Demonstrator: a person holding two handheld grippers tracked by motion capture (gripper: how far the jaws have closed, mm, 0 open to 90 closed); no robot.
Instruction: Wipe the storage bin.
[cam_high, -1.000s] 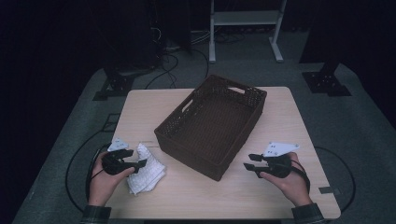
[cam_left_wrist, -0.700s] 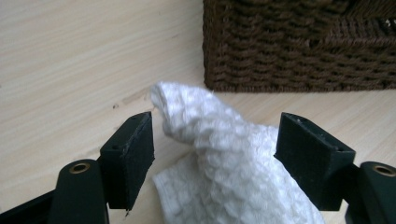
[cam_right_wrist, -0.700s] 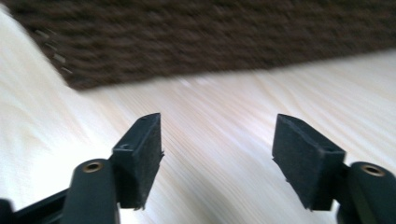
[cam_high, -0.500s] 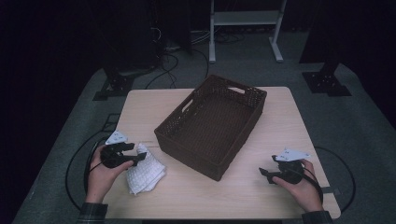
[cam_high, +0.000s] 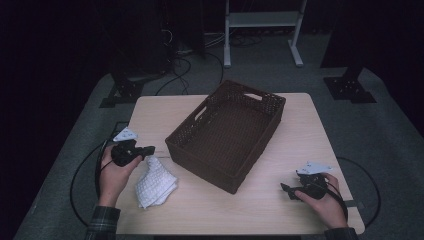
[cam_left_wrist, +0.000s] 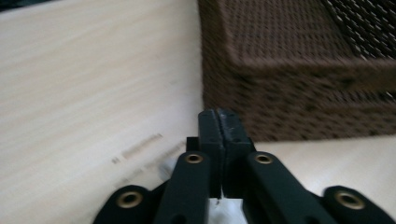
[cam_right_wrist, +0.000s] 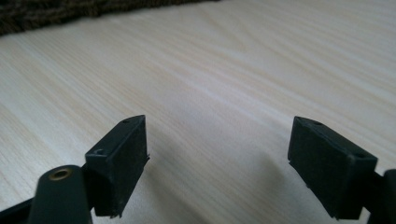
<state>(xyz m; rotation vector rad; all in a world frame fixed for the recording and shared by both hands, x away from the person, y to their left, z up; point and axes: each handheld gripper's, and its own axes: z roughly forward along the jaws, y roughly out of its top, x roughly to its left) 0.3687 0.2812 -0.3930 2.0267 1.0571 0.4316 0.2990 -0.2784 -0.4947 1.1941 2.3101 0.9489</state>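
Note:
A white waffle cloth (cam_high: 156, 182) lies bunched on the table's front left, its top corner drawn up to my left gripper (cam_high: 150, 149). That gripper's jaws have just been closing. In the left gripper view its pads (cam_left_wrist: 219, 126) meet, with a sliver of white cloth (cam_left_wrist: 164, 169) beneath them and the brown woven basket (cam_left_wrist: 299, 93) close ahead. The basket (cam_high: 200, 165) stands empty mid-table, turned at an angle. My right gripper (cam_high: 285, 188) rests low at the front right. Its jaws have just been opening, and in the right gripper view the gripper (cam_right_wrist: 217, 149) stands wide over bare wood.
The light wooden table (cam_high: 300, 130) has bare room right of the basket and along its front edge. A basket corner (cam_right_wrist: 46, 14) is far off in the right gripper view. On the floor behind are a white frame stand (cam_high: 262, 20), cables and black stand bases (cam_high: 350, 90).
The left jaws closed at the cloth's top corner and that hand rose a little. The right hand sank toward the front right of the table and its jaws spread wide.

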